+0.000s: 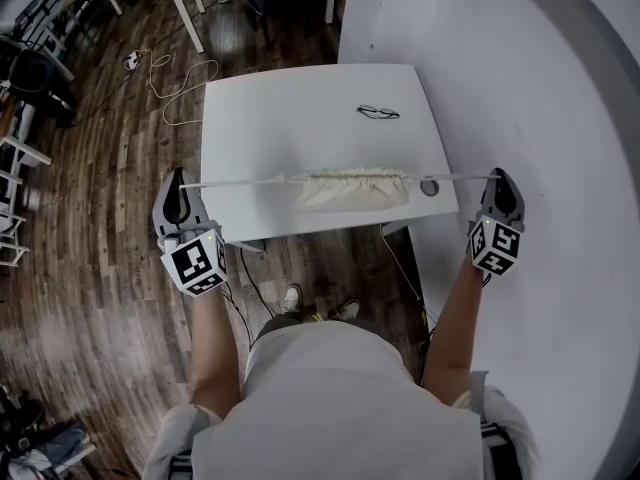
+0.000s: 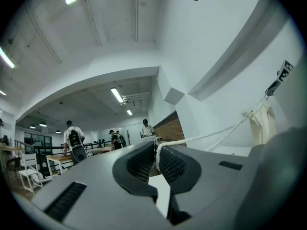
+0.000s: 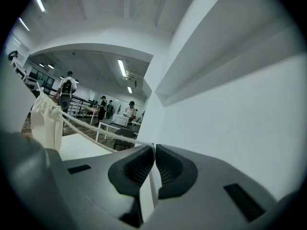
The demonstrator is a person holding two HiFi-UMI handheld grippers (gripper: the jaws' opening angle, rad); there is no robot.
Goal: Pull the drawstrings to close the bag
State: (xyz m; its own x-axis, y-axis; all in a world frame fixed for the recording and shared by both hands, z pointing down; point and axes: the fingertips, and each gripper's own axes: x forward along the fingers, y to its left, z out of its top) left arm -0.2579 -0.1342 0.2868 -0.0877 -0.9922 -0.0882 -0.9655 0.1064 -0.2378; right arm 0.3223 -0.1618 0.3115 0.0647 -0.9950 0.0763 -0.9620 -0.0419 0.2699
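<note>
We hold one gripper in each hand, far out to each side of the white table (image 1: 300,118). The left gripper (image 1: 181,180) is clamped tight on the left string (image 1: 240,181). The right gripper (image 1: 500,176) is clamped tight on the right string (image 1: 460,177). In each gripper view the string sits pinched between the two pads (image 2: 171,166), with no gap left.

The bag (image 1: 352,188) hangs in the middle, between the two grippers, above the near edge of the table. We cannot tell if its bottom touches the table. We hold the strings wide apart because pulling them opposite ways squeezes the top of the bag shut. Both strings run straight and tight, and the top of the bag is all bunched up in little folds, so we think it is nearly closed or closed already.

The strings are thin white rope, twisted and a bit rough. The bag is cream cloth, soft and wrinkly. The grippers are smooth grey plastic, and their pads are black with tiny bumps, good for not letting a thin string slip. Each gripper has a cube (image 1: 195,261) with black and white squares. Glasses (image 1: 378,113) lie at the table's far side, and a small ring (image 1: 430,186) lies just beside the bag, under the right string.
</note>
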